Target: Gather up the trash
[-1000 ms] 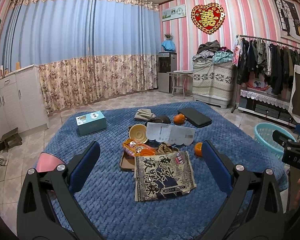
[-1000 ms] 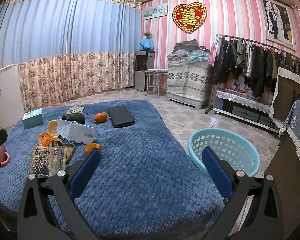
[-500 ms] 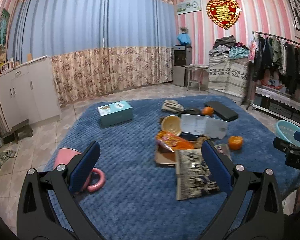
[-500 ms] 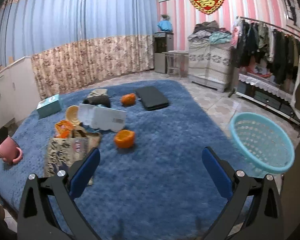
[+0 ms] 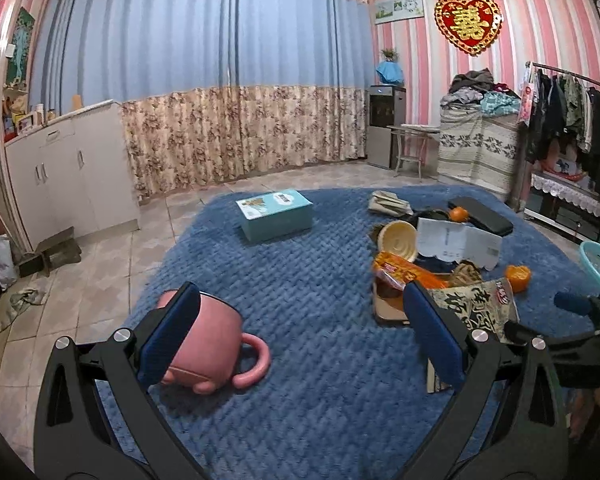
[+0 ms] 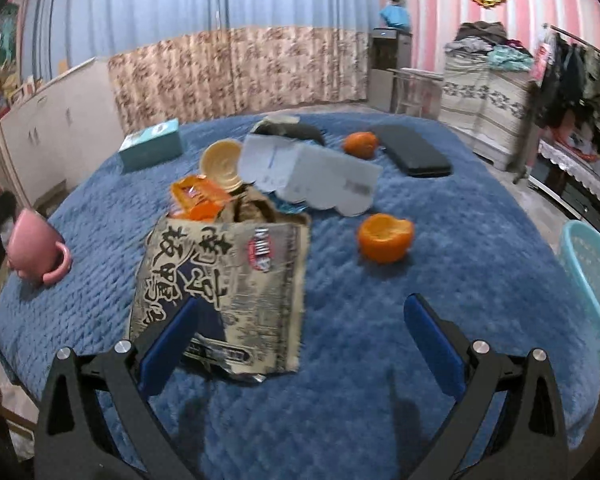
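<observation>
On the blue blanket (image 6: 380, 320), near its middle, lies the trash: a large printed snack bag (image 6: 224, 288), an orange wrapper (image 6: 192, 196), a paper cup (image 6: 222, 164), a white paper sheet (image 6: 312, 176), and an orange peel (image 6: 385, 236) just to the right of the bag. A teal basket (image 6: 592, 280) stands off the right edge of the blanket, well apart from the pile, and is presumably where the trash goes. A pink mug (image 5: 204, 344), a teal box (image 5: 274, 214), a whole orange (image 6: 360, 144) and a black case (image 6: 412, 156) share the blanket and do not look like trash.

The right gripper (image 6: 300, 340) hovers over the near edge of the snack bag, fingers (image 6: 434, 344) spread wide and holding nothing. The left gripper (image 5: 300, 340) points at bare blanket beside the mug, likewise wide open and empty.

The step in hand appears to be the approach to the first piece. A good grasp would take the bag's near, crumpled edge between the fingers, low to the blanket, since a flat foil face offers little to pinch.

Compared with half a second earlier, the right view has closed in on the bag and the basket has slid to the frame edge; the left view has swung toward the mug.
</observation>
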Available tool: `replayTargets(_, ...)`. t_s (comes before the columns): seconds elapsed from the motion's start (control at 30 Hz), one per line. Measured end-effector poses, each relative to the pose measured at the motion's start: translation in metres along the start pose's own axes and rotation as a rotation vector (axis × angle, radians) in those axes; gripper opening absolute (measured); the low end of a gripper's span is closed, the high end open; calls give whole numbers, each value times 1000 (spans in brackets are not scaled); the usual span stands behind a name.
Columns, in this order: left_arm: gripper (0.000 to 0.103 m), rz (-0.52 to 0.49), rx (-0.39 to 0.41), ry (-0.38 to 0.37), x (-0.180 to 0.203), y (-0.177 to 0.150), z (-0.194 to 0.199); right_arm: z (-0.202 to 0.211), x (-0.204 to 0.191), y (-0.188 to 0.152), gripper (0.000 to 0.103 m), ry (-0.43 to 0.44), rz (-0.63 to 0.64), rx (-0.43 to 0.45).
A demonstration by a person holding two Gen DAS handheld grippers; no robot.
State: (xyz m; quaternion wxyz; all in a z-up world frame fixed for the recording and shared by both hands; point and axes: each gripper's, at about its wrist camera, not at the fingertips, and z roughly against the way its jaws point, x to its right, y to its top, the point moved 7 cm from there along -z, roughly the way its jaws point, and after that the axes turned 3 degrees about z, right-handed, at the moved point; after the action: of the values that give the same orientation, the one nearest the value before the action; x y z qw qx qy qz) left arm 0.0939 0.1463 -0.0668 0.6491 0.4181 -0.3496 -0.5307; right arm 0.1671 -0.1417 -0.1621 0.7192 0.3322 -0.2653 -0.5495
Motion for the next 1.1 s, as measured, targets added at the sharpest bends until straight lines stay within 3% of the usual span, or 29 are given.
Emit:
replayTargets(0.13, 98, -8, -7, -20, 2, -1, -1, -15, -3, -5, 94, 17, 10, -43)
replayTargets(0.3, 98, -5, -18, -27, 1, -3, 0, -27, -13, -12, 44, 92, 16, -93)
replayTargets(0.33, 98, -3, -22, -29, -1, -3, 1, -28, -15, -13, 42, 105, 18, -94)
replayTargets(0.4, 98, 1, -29, -32, -2, -4, 2, -25, -18, -14, 26, 108, 37, -87)
replayTargets(0.47, 98, -1, -33, -34, 1, -5, 1, -21, -18, -14, 20, 130, 30, -80)
replayTargets(0.73, 98, -24, -22, -36, 17, -4, 6, 11, 0, -5, 15, 190, -20, -8)
replayTargets(0.9, 98, -24, -25, -51, 30, -1, 7, 43, 37, 5, 12, 214, -98, 68)
replayTargets(1.1, 98, -59, -23, -84, 65, 2, 3, 72, 89, 18, 12, 149, -160, 158)
